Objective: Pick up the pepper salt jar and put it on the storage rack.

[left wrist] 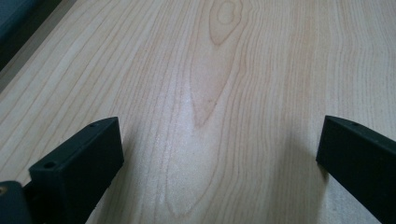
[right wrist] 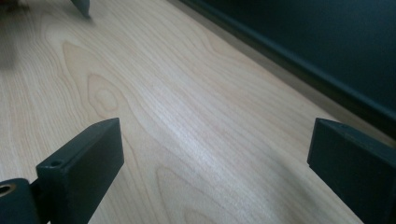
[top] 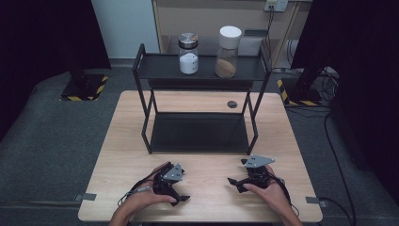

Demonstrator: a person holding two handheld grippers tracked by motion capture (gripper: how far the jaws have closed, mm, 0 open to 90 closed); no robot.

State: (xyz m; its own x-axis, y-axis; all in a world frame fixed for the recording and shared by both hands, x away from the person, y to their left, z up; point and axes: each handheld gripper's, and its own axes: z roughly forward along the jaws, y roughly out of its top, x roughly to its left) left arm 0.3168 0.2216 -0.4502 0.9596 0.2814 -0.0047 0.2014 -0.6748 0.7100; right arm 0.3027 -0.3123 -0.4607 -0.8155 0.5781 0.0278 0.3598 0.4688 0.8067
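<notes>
1. Pale wood table (top: 207,195) under dim light, with a black 2-tier rack (top: 200,68) at 12 o'clock.
2. The left gripper (top: 181,198) rests at 7 o'clock, jaws spread wide over bare wood and holding nothing.
3. The right gripper (top: 234,182) sits at 5 o'clock, equally wide and empty.
4. On the top shelf, well apart from both, stand the white-powder jar (top: 188,53) and the brown-powder jar (top: 228,45).
5. It looks like the starting step; next, a long reach forward and up to a jar.
</notes>
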